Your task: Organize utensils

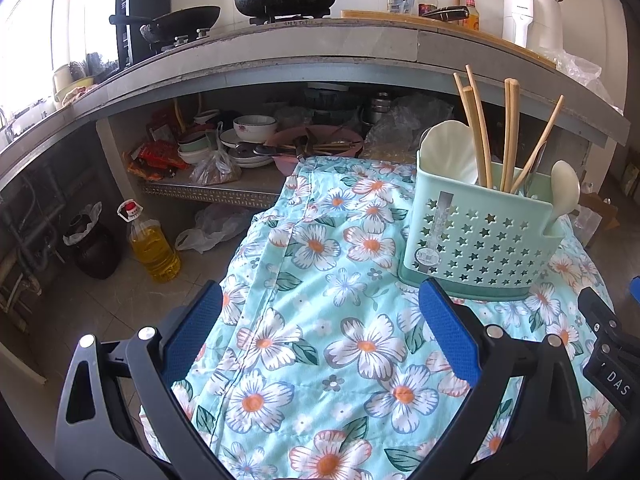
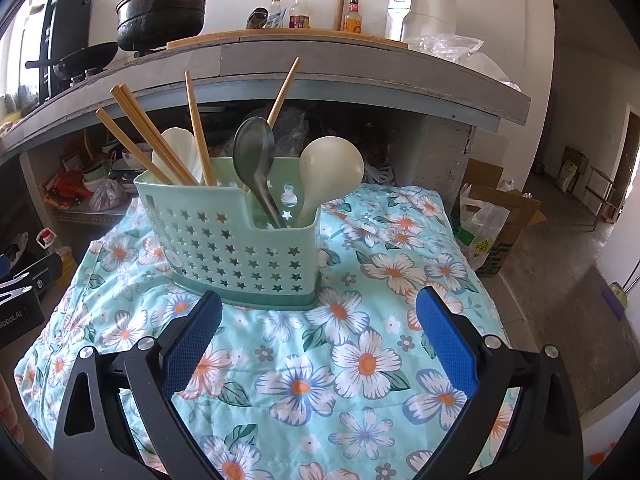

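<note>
Looking down both cameras, I see my left gripper (image 1: 320, 312) and right gripper (image 2: 318, 316) spread wide, holding nothing. The mint-green plastic holder with star holes (image 2: 240, 240) stands near the far edge of the flowery blue cloth (image 2: 320, 380), with wooden chopsticks (image 2: 196, 128) and spoons (image 2: 256, 152) inside.

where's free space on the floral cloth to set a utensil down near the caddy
Free: the floral cloth between the utensil caddy and the open right gripper, and the strip to the caddy's right. The open left gripper also has bare cloth ahead. Crowded: inside the caddy, packed with chopsticks and spoons.
</note>
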The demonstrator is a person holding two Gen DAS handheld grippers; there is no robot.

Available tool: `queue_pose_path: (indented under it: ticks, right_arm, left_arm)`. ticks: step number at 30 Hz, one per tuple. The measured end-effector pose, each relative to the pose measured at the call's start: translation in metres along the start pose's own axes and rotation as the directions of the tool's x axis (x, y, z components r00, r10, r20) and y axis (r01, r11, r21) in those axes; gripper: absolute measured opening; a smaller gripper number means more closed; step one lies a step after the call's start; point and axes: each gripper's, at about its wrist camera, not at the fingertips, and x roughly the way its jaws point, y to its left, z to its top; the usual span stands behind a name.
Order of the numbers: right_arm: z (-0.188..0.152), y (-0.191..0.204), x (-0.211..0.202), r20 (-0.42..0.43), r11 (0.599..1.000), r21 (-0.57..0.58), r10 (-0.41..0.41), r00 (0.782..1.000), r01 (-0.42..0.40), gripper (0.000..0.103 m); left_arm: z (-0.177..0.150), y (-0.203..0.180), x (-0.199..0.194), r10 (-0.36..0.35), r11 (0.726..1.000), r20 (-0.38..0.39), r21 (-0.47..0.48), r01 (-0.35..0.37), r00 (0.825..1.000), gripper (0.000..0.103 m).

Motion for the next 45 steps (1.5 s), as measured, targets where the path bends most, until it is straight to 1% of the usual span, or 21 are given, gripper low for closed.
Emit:
queue_pose_path:
  ticks: [45]
  right_arm:
    - [0.0025, -0.0032, -0.0056, 0.013, 1.000, 0.009, -0.004, 1.000, 0.004, 0.095]
  left_arm:
    - [0.0008, -0.0029, -0.0020, -0.008, 1.000, 0.001, 0.014, 0.008, 1.000, 0.095]
